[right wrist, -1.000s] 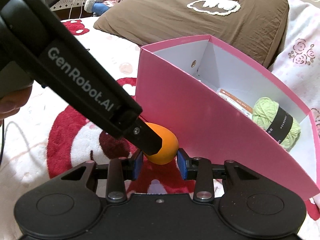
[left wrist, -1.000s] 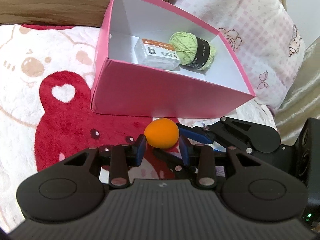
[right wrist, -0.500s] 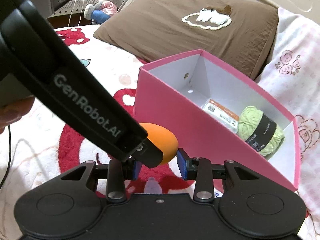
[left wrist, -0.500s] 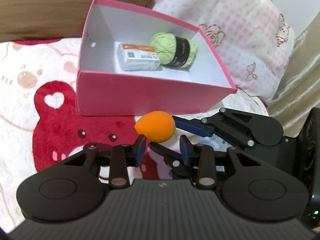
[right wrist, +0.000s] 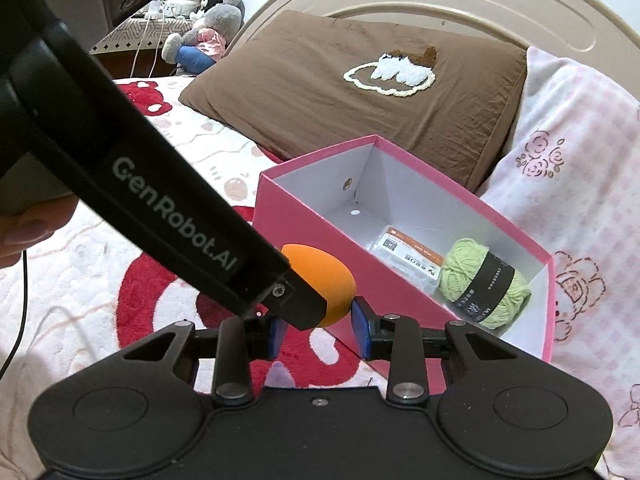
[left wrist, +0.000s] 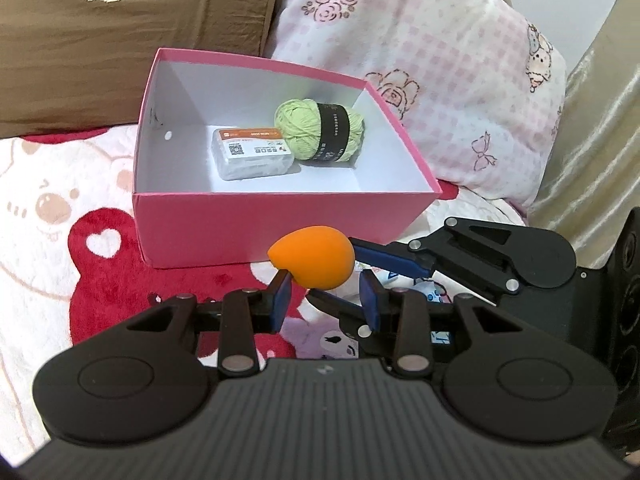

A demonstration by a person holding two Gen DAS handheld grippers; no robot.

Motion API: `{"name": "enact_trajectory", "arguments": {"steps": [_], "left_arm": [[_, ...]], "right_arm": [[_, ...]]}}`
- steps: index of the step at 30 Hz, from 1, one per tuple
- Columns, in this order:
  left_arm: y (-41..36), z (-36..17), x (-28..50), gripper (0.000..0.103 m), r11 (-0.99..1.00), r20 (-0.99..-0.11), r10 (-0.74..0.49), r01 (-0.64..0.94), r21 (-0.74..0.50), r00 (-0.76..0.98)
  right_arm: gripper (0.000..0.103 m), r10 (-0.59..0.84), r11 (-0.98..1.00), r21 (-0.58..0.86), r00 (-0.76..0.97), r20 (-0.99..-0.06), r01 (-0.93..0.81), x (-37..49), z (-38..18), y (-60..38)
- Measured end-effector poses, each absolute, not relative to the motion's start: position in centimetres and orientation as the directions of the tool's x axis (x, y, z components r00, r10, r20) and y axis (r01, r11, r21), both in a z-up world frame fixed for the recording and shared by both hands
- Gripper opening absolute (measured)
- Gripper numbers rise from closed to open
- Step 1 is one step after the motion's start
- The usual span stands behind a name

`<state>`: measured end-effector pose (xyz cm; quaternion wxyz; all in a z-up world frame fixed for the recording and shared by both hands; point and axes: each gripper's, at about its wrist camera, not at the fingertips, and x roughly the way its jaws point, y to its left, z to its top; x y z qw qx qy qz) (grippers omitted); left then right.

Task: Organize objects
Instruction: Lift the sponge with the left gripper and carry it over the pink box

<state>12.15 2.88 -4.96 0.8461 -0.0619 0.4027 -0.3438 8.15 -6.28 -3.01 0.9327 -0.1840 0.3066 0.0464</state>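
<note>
A: Status? Both grippers are pinching the orange sponge (left wrist: 312, 258): left gripper (left wrist: 325, 300) is clamped narrow on it, right gripper (right wrist: 318, 330) too.

B: Yep, we're carrying it, just in front of the pink box (left wrist: 280, 224). Next we're needing to clear the near wall, then drop it beside the yarn (left wrist: 320, 128).

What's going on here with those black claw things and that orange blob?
A person is tidying things on a bed with two hand-held grippers. Both the left gripper and the right gripper have their fingers on an orange sponge, held in the air just in front of a pink box. The box already holds green yarn and a small packet. The sponge is not in the box yet.
</note>
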Motion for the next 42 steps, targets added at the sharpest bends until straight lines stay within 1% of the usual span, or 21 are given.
{"name": "enact_trajectory", "arguments": {"steps": [11,26,31,34,38,42], "left_arm": [[1.3,-3.1,11.3,0.035,0.763,-0.646,-0.623,0.525,-0.377,0.441],[-0.4,-0.4,12.1,0.035,0.782,-0.659,-0.596,0.519,-0.346,0.459],[-1.2,1.1,13.6,0.035,0.786,-0.658,-0.591,0.520,-0.336,0.468],[-1.4,2.2,15.2,0.035,0.782,-0.648,-0.601,0.512,-0.356,0.468],[-1.8,3.6,17.5,0.035,0.786,-0.641,-0.599,0.505,-0.357,0.480],[-2.4,3.9,20.8,0.036,0.794,-0.657,-0.595,0.467,-0.390,0.463]], "right_arm": [[0.037,-0.032,0.907,-0.362,0.820,-0.572,-0.217,7.2,-1.8,-6.4],[0.037,-0.044,0.904,-0.377,0.835,-0.549,-0.200,7.3,-0.2,-7.2],[0.037,-0.046,0.900,-0.388,0.842,-0.538,-0.199,8.0,1.1,-8.0],[0.037,-0.036,0.897,-0.388,0.841,-0.539,-0.211,9.1,2.4,-8.8],[0.038,-0.014,0.892,-0.385,0.835,-0.549,-0.238,11.1,4.3,-10.1],[0.038,0.015,0.895,-0.359,0.821,-0.571,-0.266,13.8,5.5,-11.7]]}}
